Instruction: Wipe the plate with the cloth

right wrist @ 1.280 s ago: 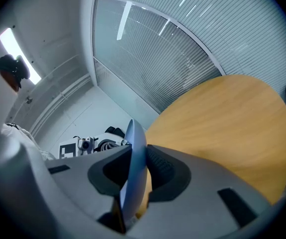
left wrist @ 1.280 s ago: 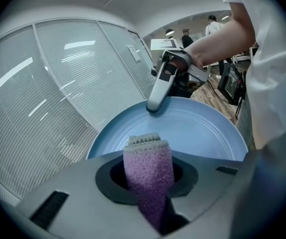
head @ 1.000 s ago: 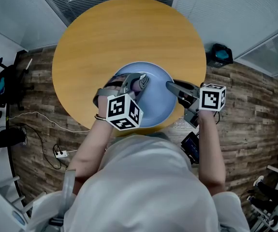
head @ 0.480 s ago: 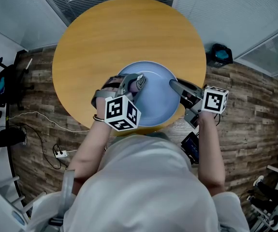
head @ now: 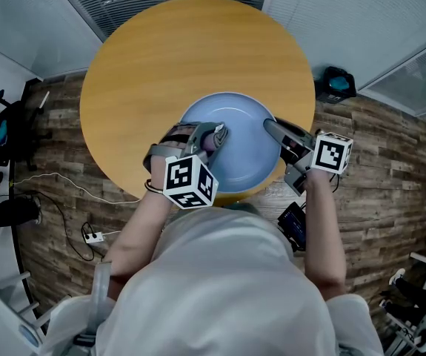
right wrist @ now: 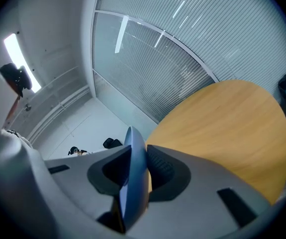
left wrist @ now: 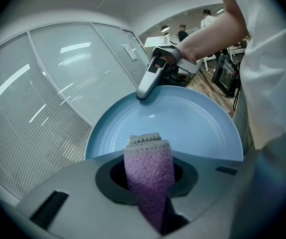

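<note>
A light blue plate (head: 238,150) sits near the front edge of the round wooden table (head: 183,50). My left gripper (head: 216,133) is shut on a folded purple cloth (head: 213,136) and presses it on the plate's left half. In the left gripper view the cloth (left wrist: 147,166) sticks up between the jaws, with the plate (left wrist: 192,128) behind it. My right gripper (head: 270,127) is shut on the plate's right rim. The right gripper view shows that rim (right wrist: 134,158) edge-on between the pads. The right gripper (left wrist: 149,82) also shows at the plate's far edge in the left gripper view.
The table (right wrist: 222,123) stretches away beyond the plate. On the wooden floor lie a dark bin with a blue top (head: 338,84) at right and a white cable with a power strip (head: 92,236) at left. An office chair (head: 1,124) stands at far left.
The plate and my right gripper have shifted a little to the right. My left gripper with the cloth has moved slightly over the plate.
</note>
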Demonstrator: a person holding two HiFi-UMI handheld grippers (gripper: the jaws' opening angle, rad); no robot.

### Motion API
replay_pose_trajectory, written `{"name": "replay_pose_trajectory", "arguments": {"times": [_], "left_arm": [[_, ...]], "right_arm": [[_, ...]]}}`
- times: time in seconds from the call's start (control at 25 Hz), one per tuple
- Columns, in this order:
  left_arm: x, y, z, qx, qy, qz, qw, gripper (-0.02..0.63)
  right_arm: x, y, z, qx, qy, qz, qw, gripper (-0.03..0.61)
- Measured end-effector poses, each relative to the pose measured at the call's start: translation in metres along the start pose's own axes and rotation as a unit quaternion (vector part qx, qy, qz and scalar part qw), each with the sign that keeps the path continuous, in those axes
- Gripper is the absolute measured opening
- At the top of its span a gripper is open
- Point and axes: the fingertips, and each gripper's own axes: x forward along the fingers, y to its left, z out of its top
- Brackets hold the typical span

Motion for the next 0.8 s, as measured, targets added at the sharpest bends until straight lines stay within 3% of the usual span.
{"name": "replay_pose_trajectory", "arguments": {"times": [0.2,0.8], "left_arm": [[-0.004,-0.021,0.005,0.002,-0.008,-0.024,0.9997,0.078],[0.001,-0.076,0.039,-0.013,-0.043,-0.103,0.9936,0.078]], "right_arm": [[-0.003,-0.001,0.005,-0.012,-0.009,-0.016,1.0,0.092],[-0.011,0.001,0.019,0.001,-0.052,0.002,0.999,0.092]]}}
